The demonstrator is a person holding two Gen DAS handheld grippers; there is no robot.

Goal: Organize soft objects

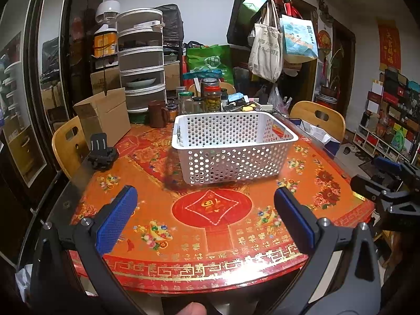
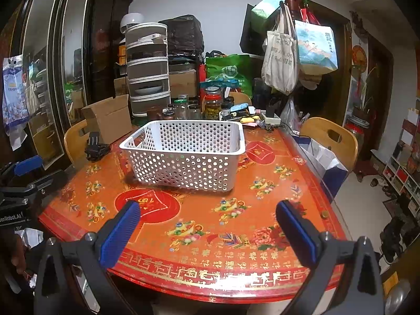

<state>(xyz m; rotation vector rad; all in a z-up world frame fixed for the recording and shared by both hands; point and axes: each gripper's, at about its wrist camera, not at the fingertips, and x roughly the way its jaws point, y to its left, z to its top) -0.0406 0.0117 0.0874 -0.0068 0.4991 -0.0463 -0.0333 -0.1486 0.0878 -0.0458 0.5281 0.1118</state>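
Observation:
A white perforated plastic basket [image 1: 236, 141] [image 2: 183, 141] stands in the middle of the red and orange patterned table [image 1: 210, 236] [image 2: 210, 223]; its inside looks empty. My left gripper [image 1: 204, 210] hovers over the table's near edge, open, with nothing between its blue pads. My right gripper [image 2: 207, 223] is held the same way, open and empty, over the near edge further right. Each gripper shows at the side of the other's view: the right gripper [image 1: 388, 178], the left gripper [image 2: 23, 173]. No soft object shows on the table.
A black clamp stand [image 1: 101, 152] sits at the table's left edge beside an open cardboard box [image 1: 105, 115]. Jars [image 1: 210, 97], a stacked food cover [image 1: 141, 60] and clutter line the far edge. Wooden chairs [image 1: 320, 118] flank the table, and bags hang on a coat rack [image 1: 273, 26].

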